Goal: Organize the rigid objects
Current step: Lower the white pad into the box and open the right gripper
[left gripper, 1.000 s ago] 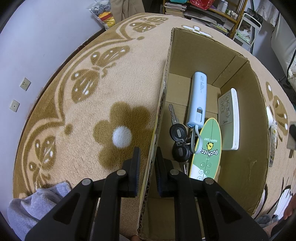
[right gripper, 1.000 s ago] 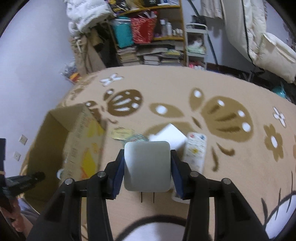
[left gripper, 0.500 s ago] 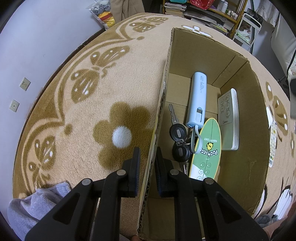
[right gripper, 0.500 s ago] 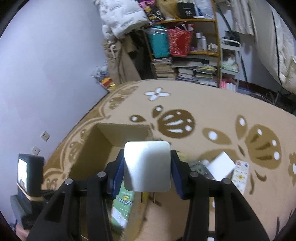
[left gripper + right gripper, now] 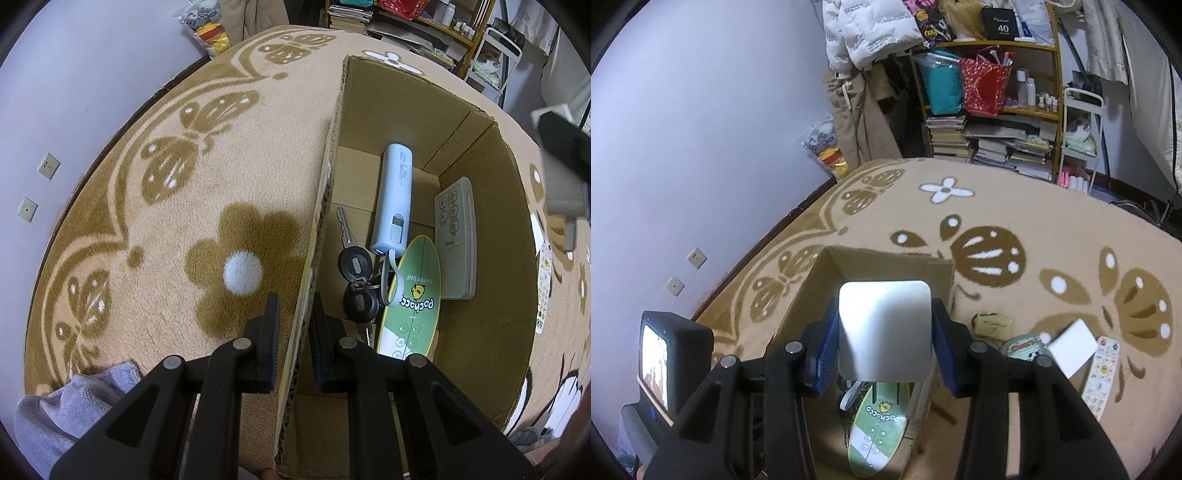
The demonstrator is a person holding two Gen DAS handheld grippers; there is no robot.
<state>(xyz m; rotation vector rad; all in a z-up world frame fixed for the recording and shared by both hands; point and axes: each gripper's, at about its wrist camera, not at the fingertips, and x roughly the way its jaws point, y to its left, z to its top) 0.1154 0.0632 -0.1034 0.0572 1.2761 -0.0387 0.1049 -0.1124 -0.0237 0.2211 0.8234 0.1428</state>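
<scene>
White charger block [image 5: 884, 332] pinched in your right gripper [image 5: 884, 345] fingers, above the cardboard box [image 5: 480, 332] | left gripper [image 5: 293, 332] straddles its left wall, grip uncertain | boxed: power bank [image 5: 393, 199], keys [image 5: 355, 280] | left: remote [image 5: 1102, 373], card [image 5: 1071, 347] on carpet [image 5: 1015, 206]

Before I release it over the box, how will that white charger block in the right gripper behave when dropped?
The white charger block looks rigid and smooth-sided, so it may slip out quickly once the right gripper opens. It is boxy with rounded corners, so probably no rolling, though it could tumble. It would likely land on the green fan in the cardboard box.
</scene>
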